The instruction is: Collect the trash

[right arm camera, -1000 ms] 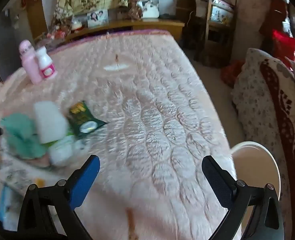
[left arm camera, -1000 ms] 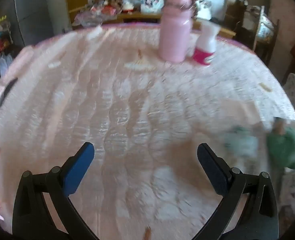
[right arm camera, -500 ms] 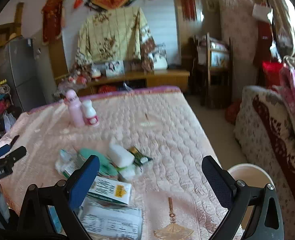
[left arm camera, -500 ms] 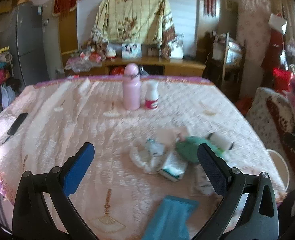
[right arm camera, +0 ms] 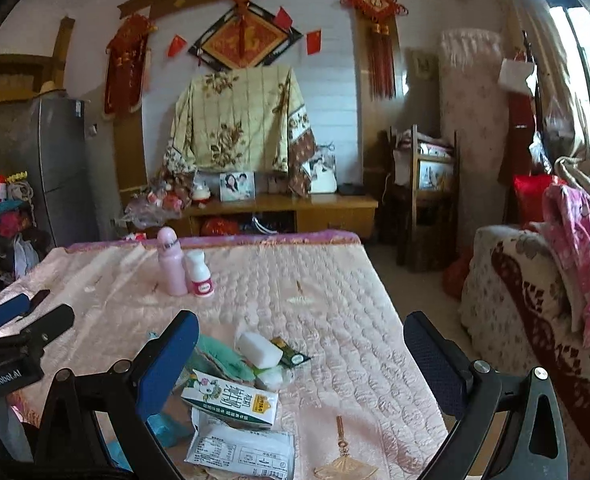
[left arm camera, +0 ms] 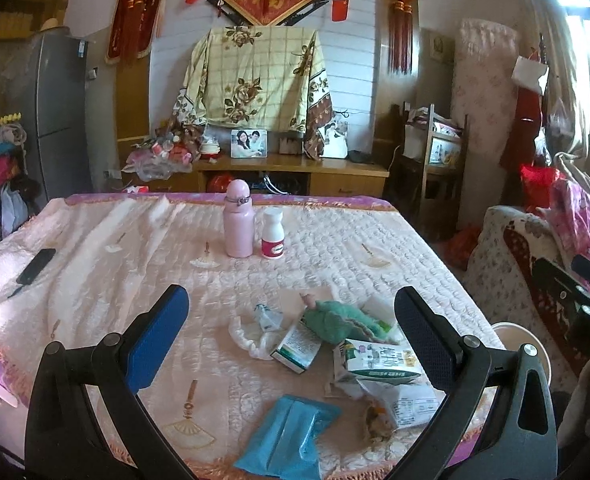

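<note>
Item: green-and-white printed paper milk carton [right arm camera: 231,400], lying flat, long axis crosswise, just ahead-left of spread, empty right gripper [right arm camera: 299,364]; left gripper [left arm camera: 291,332], likewise spread, equally near.

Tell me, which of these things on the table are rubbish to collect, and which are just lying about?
Rubbish, probably:
milk carton
blue wrapper
green snack packet
printed plastic packet
small green-and-white box

Just lying about, likely:
pink flask
white pill bottle
</note>
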A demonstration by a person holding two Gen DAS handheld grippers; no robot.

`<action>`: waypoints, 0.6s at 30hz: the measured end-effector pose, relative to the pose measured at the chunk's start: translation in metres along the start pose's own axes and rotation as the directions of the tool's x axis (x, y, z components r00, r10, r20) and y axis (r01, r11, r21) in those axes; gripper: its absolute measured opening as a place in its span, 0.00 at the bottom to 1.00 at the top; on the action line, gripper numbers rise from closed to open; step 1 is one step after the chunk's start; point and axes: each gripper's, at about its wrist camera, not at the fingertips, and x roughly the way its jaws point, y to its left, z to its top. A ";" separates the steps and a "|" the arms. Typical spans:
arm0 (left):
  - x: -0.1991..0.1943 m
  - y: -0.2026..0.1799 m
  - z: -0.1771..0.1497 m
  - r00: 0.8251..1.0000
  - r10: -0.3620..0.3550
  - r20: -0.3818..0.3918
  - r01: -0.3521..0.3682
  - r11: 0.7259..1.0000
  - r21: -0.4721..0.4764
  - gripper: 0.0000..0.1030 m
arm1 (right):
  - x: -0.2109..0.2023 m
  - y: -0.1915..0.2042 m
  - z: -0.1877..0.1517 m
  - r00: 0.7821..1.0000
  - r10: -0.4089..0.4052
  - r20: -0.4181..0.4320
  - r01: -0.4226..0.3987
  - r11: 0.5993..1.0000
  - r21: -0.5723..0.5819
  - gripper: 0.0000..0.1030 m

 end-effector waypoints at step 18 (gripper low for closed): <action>-0.011 -0.008 -0.005 0.999 0.024 0.033 -0.024 1.000 -0.003 0.99 | -0.014 0.004 0.003 1.000 -0.003 0.026 0.003 1.000 -0.009 0.99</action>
